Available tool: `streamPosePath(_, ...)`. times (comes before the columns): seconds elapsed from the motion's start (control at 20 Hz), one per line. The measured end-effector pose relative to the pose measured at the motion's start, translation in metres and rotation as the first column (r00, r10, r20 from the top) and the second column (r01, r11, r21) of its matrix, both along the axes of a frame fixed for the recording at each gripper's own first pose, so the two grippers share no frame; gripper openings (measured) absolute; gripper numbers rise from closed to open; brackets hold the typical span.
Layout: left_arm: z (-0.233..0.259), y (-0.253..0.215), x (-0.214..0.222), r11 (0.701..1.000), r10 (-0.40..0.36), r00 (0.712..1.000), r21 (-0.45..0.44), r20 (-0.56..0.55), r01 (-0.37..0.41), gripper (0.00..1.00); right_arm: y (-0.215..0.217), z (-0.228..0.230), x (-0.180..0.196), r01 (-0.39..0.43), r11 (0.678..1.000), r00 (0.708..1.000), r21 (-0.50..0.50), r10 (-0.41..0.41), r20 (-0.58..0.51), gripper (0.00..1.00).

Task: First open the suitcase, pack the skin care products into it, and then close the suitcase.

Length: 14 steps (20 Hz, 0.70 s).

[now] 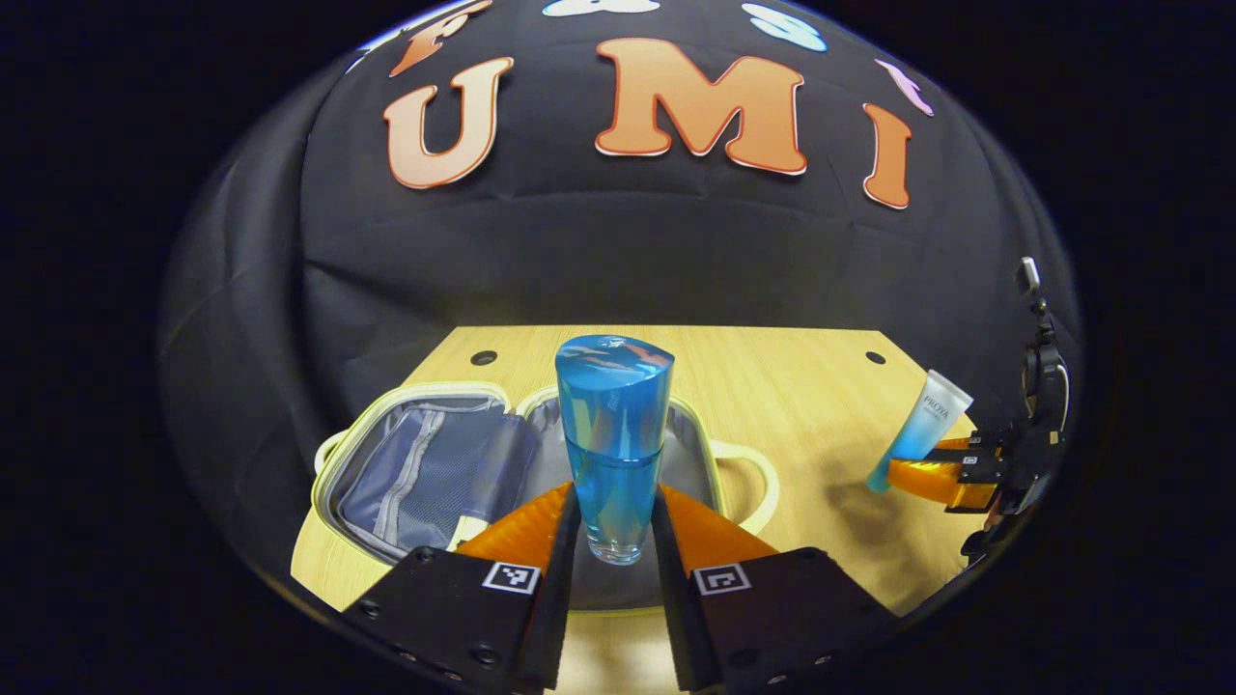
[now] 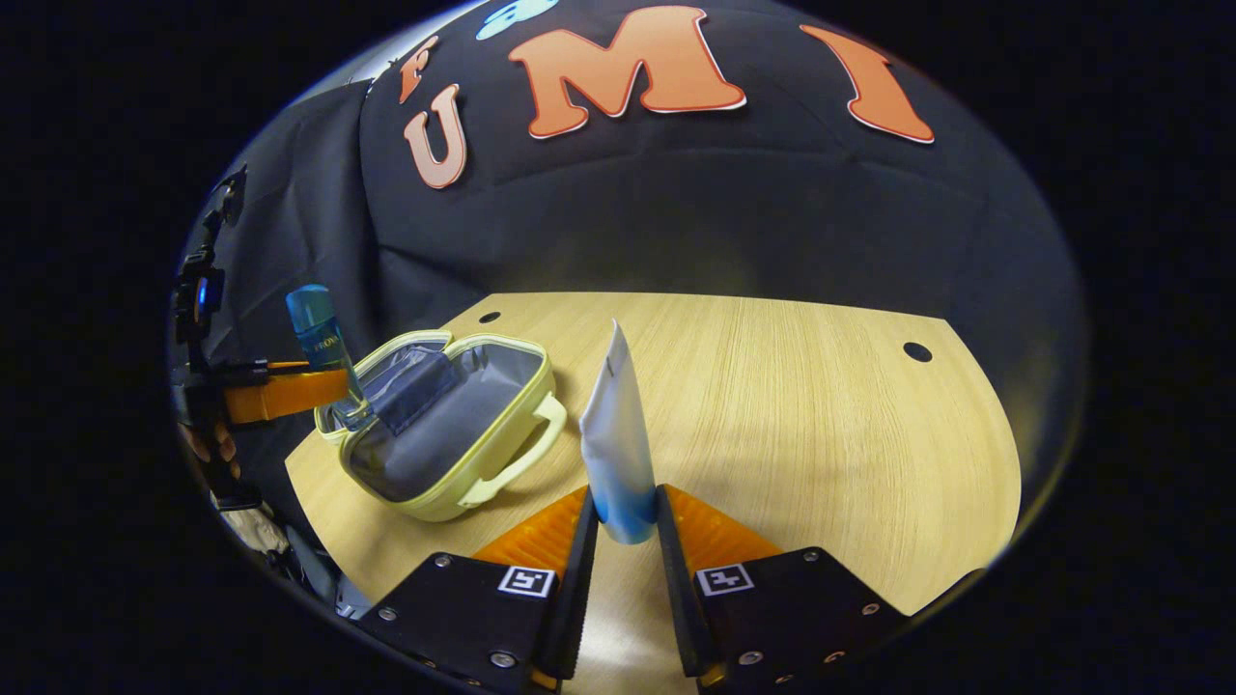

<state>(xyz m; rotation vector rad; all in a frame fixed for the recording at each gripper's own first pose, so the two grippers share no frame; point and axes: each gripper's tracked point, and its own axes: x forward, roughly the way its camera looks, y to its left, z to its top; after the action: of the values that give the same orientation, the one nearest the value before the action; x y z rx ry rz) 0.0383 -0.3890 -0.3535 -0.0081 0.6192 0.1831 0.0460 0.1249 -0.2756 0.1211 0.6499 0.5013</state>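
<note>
A small pale-yellow suitcase (image 1: 425, 463) lies open on the wooden table, its grey lining and mesh pocket showing. My left gripper (image 1: 615, 526) is shut on a clear blue bottle (image 1: 614, 425), held upright above the open case. In the right gripper view the same bottle (image 2: 319, 338) hangs over the suitcase (image 2: 454, 434) in the left gripper (image 2: 338, 384). My right gripper (image 2: 626, 526) is shut on a white tube with a blue end (image 2: 615, 434), held upright above the table to the right of the case. In the left gripper view that tube (image 1: 922, 425) sits tilted in the right gripper (image 1: 893, 473) at the far right.
The wooden table (image 2: 792, 415) stretches to the right of the case, with small dark holes (image 2: 916, 351) near its back corners. Black cloth walls close the booth behind and to the left. A hand (image 2: 208, 444) holds the left gripper at the table's left edge.
</note>
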Motion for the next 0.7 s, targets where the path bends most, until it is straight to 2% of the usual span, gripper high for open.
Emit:
streamPosePath(0.15, -0.011, 0.021, 0.001, 0.999, -0.036, 0.998, -0.014, -0.049, 0.035, 0.45, 0.022, 0.019, -0.009, 0.0, 0.999, 1.0, 0.034, 0.0, 0.0, 0.4)
streamPosePath(0.35, -0.04, 0.039, 0.001, 0.994, -0.085, 0.983, -0.08, -0.161, 0.073, 0.43, 0.05, 0.033, -0.017, 0.012, 0.998, 1.0, 0.064, -0.01, -0.023, 0.39)
streamPosePath(0.55, -0.072, 0.049, 0.002, 0.985, -0.147, 0.949, -0.127, -0.28, 0.115, 0.43, 0.083, 0.043, -0.027, 0.012, 0.996, 0.999, 0.09, -0.008, -0.051, 0.4)
streamPosePath(0.7, -0.097, 0.049, 0.0, 0.975, -0.185, 0.908, -0.187, -0.375, 0.121, 0.43, 0.102, 0.045, -0.028, 0.027, 0.994, 0.997, 0.103, -0.02, -0.071, 0.39)
